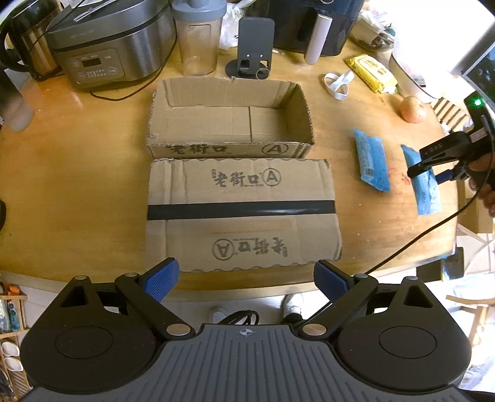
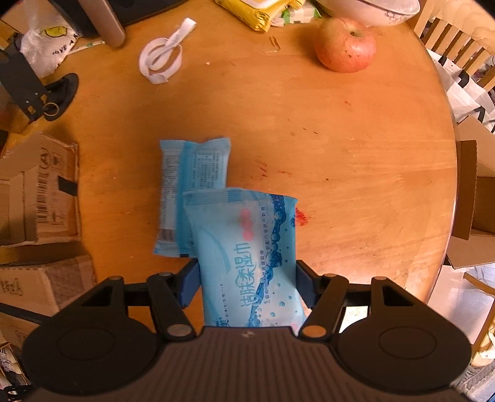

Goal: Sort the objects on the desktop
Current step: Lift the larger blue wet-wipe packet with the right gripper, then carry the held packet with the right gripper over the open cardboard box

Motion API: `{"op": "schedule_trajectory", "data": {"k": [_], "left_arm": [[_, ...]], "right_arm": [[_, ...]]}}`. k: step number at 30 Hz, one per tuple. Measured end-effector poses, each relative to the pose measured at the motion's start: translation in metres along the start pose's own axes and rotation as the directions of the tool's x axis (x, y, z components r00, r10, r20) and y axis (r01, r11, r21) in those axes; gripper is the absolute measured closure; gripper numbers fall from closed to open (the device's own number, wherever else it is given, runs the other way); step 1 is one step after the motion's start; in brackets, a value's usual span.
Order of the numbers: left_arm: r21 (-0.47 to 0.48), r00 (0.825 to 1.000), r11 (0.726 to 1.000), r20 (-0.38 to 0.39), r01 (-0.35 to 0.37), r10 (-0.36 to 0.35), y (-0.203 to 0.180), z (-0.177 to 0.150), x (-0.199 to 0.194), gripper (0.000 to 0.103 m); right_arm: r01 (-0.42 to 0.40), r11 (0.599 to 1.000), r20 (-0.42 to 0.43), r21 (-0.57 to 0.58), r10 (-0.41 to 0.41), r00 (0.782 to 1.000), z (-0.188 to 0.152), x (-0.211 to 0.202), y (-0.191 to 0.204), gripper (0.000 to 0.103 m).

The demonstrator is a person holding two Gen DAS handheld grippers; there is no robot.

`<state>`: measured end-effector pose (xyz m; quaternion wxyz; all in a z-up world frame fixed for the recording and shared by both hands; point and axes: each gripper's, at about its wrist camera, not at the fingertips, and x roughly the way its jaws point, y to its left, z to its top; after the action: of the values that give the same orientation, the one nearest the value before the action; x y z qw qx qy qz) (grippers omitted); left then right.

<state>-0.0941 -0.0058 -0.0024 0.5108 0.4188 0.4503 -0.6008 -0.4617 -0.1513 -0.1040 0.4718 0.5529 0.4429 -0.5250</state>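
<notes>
An open cardboard box (image 1: 230, 145) stands mid-table with its flat lid (image 1: 241, 213) in front of it. Two blue wet-wipe packs lie to the right. My right gripper (image 2: 247, 283) is shut on the nearer blue pack (image 2: 247, 253); its jaws press both sides of the pack. That pack (image 1: 425, 191) and the right gripper (image 1: 430, 168) also show in the left wrist view. The second blue pack (image 2: 191, 185) lies flat just beyond, also seen in the left wrist view (image 1: 371, 159). My left gripper (image 1: 246, 278) is open and empty at the table's near edge, in front of the lid.
An apple (image 2: 345, 43), a white strap (image 2: 164, 52) and a yellow pack (image 1: 371, 72) lie at the back right. A rice cooker (image 1: 105, 43), a clear jar (image 1: 198, 37), a phone stand (image 1: 252, 46) and a dark appliance (image 1: 309, 24) line the back. Chairs stand beyond the right edge.
</notes>
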Motion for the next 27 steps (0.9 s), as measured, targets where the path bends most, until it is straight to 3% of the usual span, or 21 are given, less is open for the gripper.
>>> {"op": "schedule_trajectory", "data": {"k": [17,27], "left_arm": [[0.043,1.0,0.999,0.007,-0.001,0.001,0.027,0.0,-0.006,0.007],[0.001,0.999,1.0,0.02,-0.025,0.025,0.027,0.004,-0.005,0.007]], "right_arm": [[-0.007,1.0,0.024,0.025,0.007,1.0,-0.014,-0.021,0.035,0.036],[0.011,1.0,0.045,0.016,-0.012,0.999,-0.014,-0.023,0.034,0.036]]}}
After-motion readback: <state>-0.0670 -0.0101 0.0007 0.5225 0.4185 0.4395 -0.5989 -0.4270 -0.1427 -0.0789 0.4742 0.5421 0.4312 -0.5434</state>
